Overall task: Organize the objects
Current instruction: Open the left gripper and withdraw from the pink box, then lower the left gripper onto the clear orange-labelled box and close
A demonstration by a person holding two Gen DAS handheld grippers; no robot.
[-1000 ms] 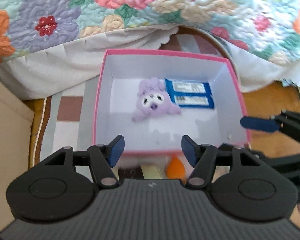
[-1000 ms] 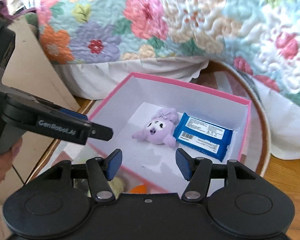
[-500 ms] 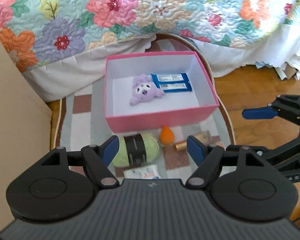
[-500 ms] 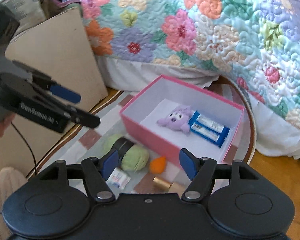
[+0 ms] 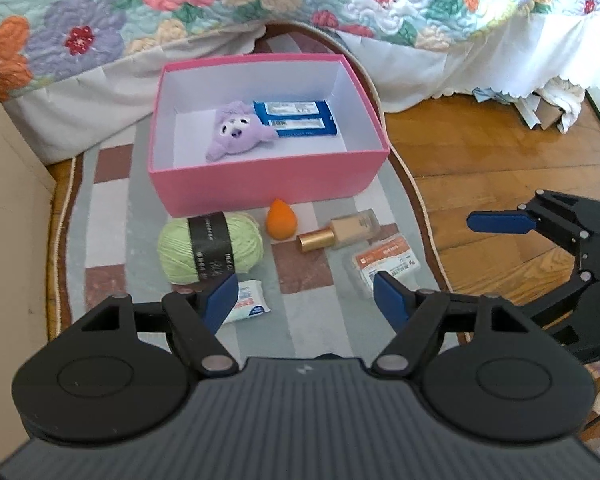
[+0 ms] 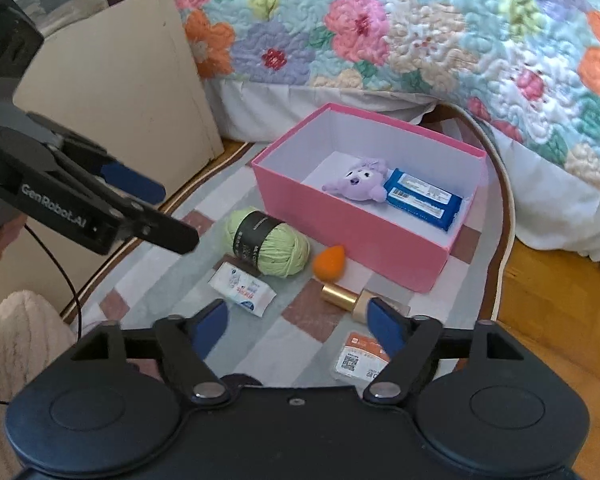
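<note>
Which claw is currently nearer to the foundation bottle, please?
Right. The right claw hangs open with one fingertip right over the foundation bottle; the left claw, also open, sits farther back above the rug.

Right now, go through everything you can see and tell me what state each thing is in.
pink box: open, no lid, upright on the rug
purple plush: lying inside the box
blue packet: flat inside the box, beside the plush
green yarn ball: on its side, outside the box
orange sponge: on the rug, outside
foundation bottle: lying down, capped
white tissue pack: flat, sealed
orange-label packet: flat on the rug
left gripper: open, empty
right gripper: open, empty
</note>
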